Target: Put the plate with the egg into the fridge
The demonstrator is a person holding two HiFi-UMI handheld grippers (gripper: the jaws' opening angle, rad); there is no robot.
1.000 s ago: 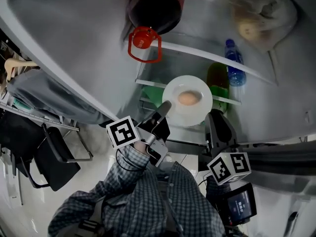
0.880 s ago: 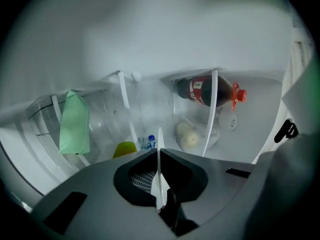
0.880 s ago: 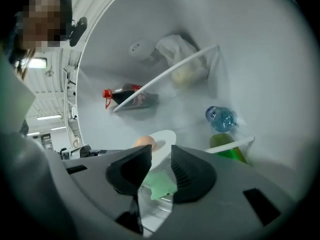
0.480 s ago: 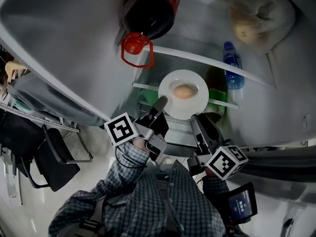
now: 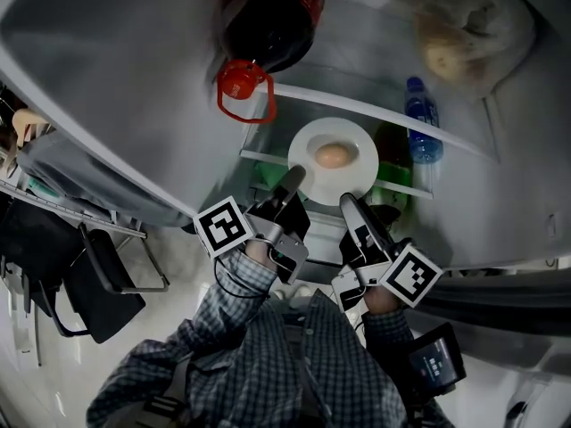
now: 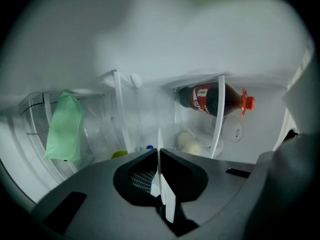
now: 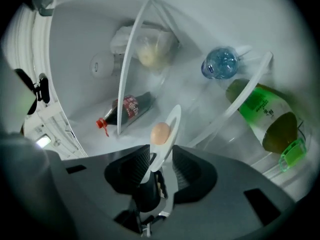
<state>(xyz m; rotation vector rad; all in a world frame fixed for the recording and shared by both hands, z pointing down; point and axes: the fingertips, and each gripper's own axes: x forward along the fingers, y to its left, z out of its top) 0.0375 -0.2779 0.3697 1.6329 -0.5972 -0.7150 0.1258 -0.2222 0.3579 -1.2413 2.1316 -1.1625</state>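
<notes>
Since the earlier frames: right gripper (image 5: 350,205) has slid left and up under the plate (image 5: 353,182) and rolled. Its jaws have just been opening. Plate now sits slightly higher in frame. Left gripper (image 5: 293,182) has barely shifted.

Counts, big to small:
- 1 fridge (image 5: 134,78), open, fills the upper frame.
- 1 chair (image 5: 98,283), lower left, head view only.
- 3 bottles: cola bottle (image 5: 272,12) with red cap, top centre; green bottle (image 5: 390,141) right of the plate; blue water bottle (image 5: 423,119) beside it.
- 1 clear bag (image 5: 464,25) of pale food, upper right.
- 2 grippers, 2 marker cubes (image 5: 221,232).
- 1 plate, with 1 egg (image 5: 332,156) at its centre.

Plate is mid-frame inside the fridge opening, by the shelf rails. Can't tell if it rests on a shelf.

Left gripper view:
- Left gripper (image 6: 158,154) is clamped on the plate (image 6: 159,139) rim, seen edge-on.
- Egg not visible.
- A green pouch (image 6: 64,126) shows clearly at mid left.

Right gripper view:
- Right gripper (image 7: 160,156) has jaws spread wide.
- Plate (image 7: 173,119) rim sits between them, pads not pressing.
- Egg (image 7: 160,133) is visible.

Writing:
- Cola bottle (image 6: 210,99) has a red label with white script, too small to read.
- Green bottle (image 7: 260,114) label has white characters, unreadable.
- Head view shows neither label.
</notes>
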